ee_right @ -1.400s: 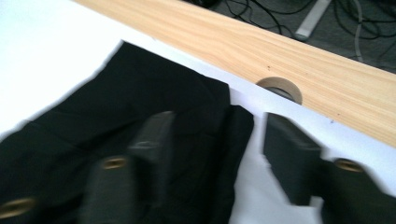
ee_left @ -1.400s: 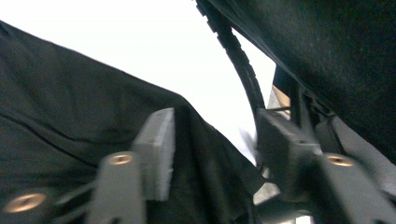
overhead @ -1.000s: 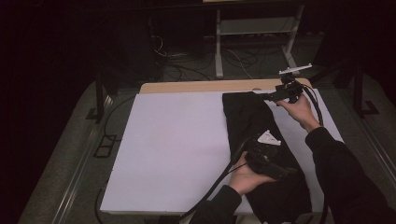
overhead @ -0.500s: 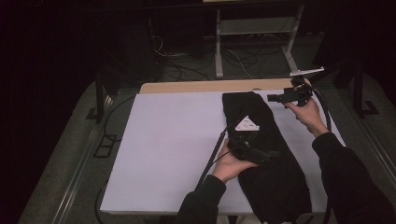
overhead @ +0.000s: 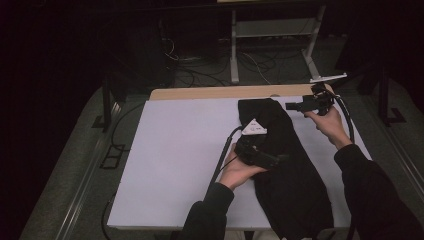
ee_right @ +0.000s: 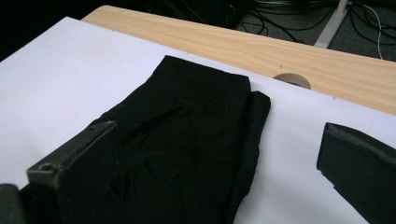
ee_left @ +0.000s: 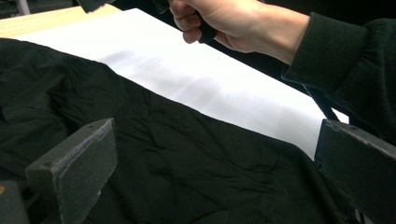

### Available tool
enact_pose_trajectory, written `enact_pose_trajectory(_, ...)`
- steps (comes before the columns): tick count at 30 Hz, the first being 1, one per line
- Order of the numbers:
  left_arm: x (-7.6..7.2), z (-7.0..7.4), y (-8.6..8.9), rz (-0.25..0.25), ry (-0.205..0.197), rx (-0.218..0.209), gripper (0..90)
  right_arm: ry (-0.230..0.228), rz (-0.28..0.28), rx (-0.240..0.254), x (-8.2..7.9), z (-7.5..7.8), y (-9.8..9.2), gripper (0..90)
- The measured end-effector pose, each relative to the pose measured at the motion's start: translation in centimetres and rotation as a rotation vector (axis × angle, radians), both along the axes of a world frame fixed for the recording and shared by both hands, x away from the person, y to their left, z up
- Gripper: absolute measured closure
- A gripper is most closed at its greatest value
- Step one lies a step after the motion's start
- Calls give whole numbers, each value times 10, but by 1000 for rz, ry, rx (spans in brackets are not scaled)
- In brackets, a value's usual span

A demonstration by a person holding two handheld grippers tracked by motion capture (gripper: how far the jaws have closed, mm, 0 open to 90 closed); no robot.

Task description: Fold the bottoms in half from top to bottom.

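Right now the black garment (overhead: 285, 165) lies in a long folded strip along the right half of the white sheet (overhead: 175, 160) that covers the desk (overhead: 210, 93), its far end squared off near the wooden edge and its near end running off toward the person. The left tool (overhead: 272, 160) hovers over the middle of that strip, its jaws spread wide, having just been opening, with cloth under them but nothing pinched; the left gripper view shows rumpled fabric (ee_left: 177, 172) between the two pads and not pressed by either. Up at the far right, the right tool (overhead: 295, 106) is held just off the garment's far corner, jaws apart too, looking down at the folded top end (ee_right: 196, 126). So this reads as a pause between folds: one fold is laid, both tools empty. Next, I'd say, each tool needs a fresh bite on an edge, low enough to catch every layer.
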State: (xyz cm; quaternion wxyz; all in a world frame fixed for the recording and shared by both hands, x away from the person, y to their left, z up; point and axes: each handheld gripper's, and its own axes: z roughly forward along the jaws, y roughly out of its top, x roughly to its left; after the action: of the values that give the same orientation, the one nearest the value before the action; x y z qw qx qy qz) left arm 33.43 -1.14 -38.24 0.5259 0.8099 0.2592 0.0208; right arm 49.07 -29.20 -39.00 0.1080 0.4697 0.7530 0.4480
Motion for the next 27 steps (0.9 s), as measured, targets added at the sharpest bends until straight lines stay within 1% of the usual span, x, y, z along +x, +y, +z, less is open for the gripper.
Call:
enact_pose_trajectory(3,1,1,2,2,-13,-1,0,-1,7,-3,-1,0,1,0)
enact_pose_trajectory(6,5,1,4,8,-15,-5,0,-1,15,-2,-2,1,3,0)
enact_pose_trajectory(12,14,2,10,26,-14,6,0,-1,29,0,-4,-1,8,0)
enact_pose_trajectory(16,20,4,15,40,-14,11,0,0,40,0,-5,-2,10,0)
enact_pose_trajectory(20,23,8,22,55,-19,23,0,-3,48,2,-7,-4,11,0)
enact_pose_trajectory(27,34,13,33,82,-25,42,0,11,45,5,-7,-9,10,0)
